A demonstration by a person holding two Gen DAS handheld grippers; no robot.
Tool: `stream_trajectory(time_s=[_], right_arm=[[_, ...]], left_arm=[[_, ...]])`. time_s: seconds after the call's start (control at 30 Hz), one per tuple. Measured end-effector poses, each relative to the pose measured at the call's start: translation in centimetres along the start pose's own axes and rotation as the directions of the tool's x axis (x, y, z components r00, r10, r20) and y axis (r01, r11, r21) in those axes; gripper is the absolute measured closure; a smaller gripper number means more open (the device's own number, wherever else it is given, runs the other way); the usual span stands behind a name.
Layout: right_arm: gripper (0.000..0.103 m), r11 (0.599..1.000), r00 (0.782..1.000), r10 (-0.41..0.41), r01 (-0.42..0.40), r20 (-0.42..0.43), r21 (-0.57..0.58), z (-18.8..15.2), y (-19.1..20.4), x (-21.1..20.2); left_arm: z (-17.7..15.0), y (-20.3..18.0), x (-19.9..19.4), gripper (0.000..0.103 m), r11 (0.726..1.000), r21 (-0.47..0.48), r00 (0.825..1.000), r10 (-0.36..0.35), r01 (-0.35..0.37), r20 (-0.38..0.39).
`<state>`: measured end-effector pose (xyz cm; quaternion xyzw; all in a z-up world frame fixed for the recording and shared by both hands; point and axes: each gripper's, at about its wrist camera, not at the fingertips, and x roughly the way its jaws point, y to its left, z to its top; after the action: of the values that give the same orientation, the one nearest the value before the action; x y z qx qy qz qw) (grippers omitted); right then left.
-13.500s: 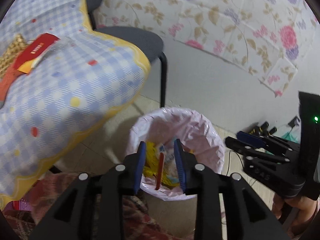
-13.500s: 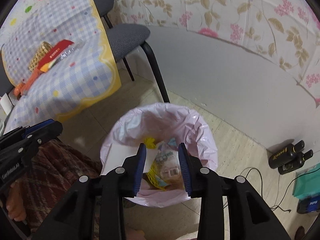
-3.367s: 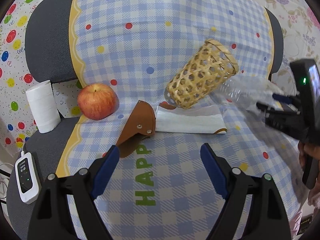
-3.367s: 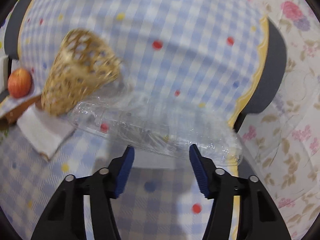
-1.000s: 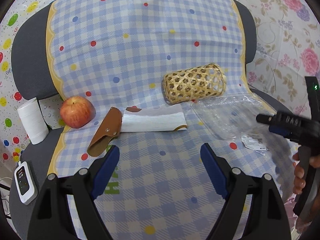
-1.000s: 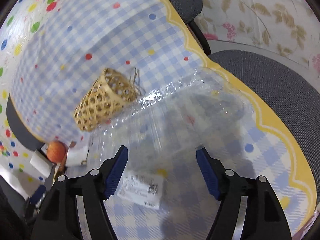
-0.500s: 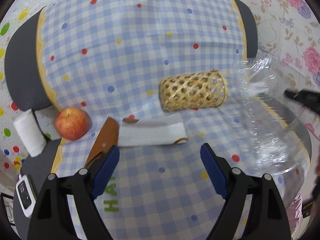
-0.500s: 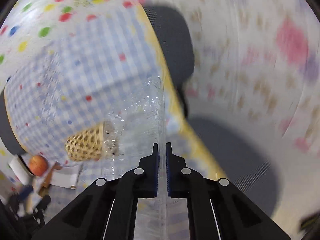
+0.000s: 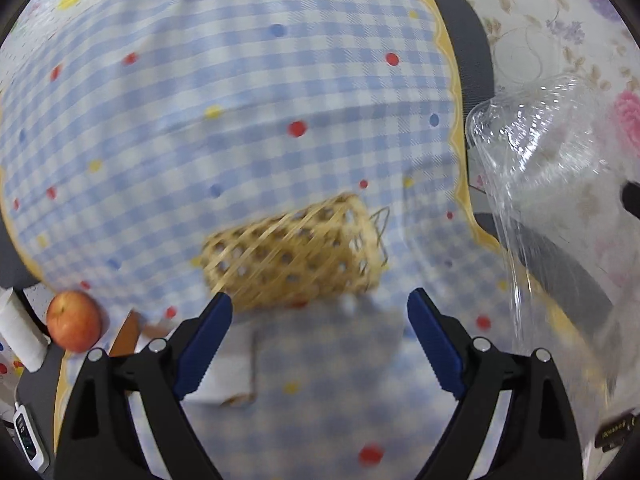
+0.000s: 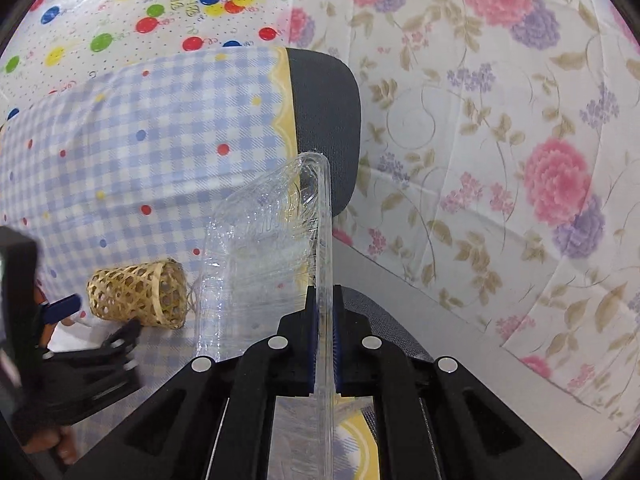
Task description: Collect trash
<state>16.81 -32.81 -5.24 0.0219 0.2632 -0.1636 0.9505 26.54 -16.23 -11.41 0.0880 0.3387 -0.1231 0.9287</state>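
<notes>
My right gripper (image 10: 323,316) is shut on the rim of a clear plastic tray (image 10: 272,252) and holds it upright, lifted off the checked cloth (image 10: 140,128). The same tray shows at the right of the left wrist view (image 9: 540,168). My left gripper (image 9: 318,332) is open and empty, low over the cloth (image 9: 240,100), just in front of a woven bamboo cup (image 9: 296,260) that lies on its side. A folded white napkin (image 9: 228,372) lies between the left fingers, blurred.
A red apple (image 9: 74,326), a brown leather piece (image 9: 126,334), a white paper roll (image 9: 18,332) and a white remote (image 9: 26,436) sit at the left. The cloth covers grey chairs (image 10: 328,128). A flowered wall covering (image 10: 500,140) is behind.
The right gripper has closed on the plastic tray and raised it off the cloth, turning toward the wall. The left gripper has moved closer to the bamboo cup and napkin.
</notes>
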Motion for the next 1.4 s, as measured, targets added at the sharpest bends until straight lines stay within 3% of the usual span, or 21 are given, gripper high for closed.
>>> stream_trajectory(time_s=[0.2, 0.37, 0.6, 0.73, 1.0, 1.23, 1.3, 1.4], right_arm=[[0.096, 1.000, 1.000, 0.001, -0.001, -0.002, 0.026, 0.0, -0.9, 0.9], [0.096, 1.000, 1.000, 0.012, -0.011, -0.014, 0.028, -0.4, -1.3, 0.8], [0.096, 1.000, 1.000, 0.002, -0.002, -0.010, 0.007, -1.5, -1.3, -0.6], [0.096, 1.000, 1.000, -0.009, 0.009, -0.008, 0.002, -2.0, -1.6, -1.5], [0.096, 1.000, 1.000, -0.002, 0.002, -0.019, -0.008, -2.4, -1.0, -2.3], [0.096, 1.000, 1.000, 0.020, -0.020, -0.009, -0.013, -3.1, 0.0, -3.9], [0.096, 0.999, 0.999, 0.030, -0.030, -0.015, -0.019, -3.5, 0.5, -4.2], [0.096, 0.999, 0.999, 0.041, -0.042, -0.029, -0.020, -4.1, 1.0, -4.3]], left_arm=[[2.5, -3.5, 3.1, 0.016, 0.993, 0.048, 0.994, 0.104, -0.105, 0.025], [2.9, -3.6, 4.9, 0.016, 0.984, 0.061, 0.986, 0.169, -0.168, -0.007], [1.1, 2.1, 2.7, 0.023, 0.990, -0.008, 0.990, 0.140, -0.140, -0.036], [-0.9, 6.0, 1.8, 0.041, 0.989, -0.055, 0.988, 0.133, -0.138, -0.080], [-2.8, 8.9, 0.6, 0.059, 0.991, -0.118, 0.993, 0.050, -0.063, -0.106], [-4.8, 11.4, -2.4, 0.062, 0.960, -0.254, 0.990, 0.089, -0.114, -0.109], [-5.3, 11.8, -2.4, 0.061, 0.952, -0.250, 0.983, 0.154, -0.175, -0.102], [-5.6, 12.3, -1.5, 0.061, 0.946, -0.272, 0.982, 0.156, -0.178, -0.103]])
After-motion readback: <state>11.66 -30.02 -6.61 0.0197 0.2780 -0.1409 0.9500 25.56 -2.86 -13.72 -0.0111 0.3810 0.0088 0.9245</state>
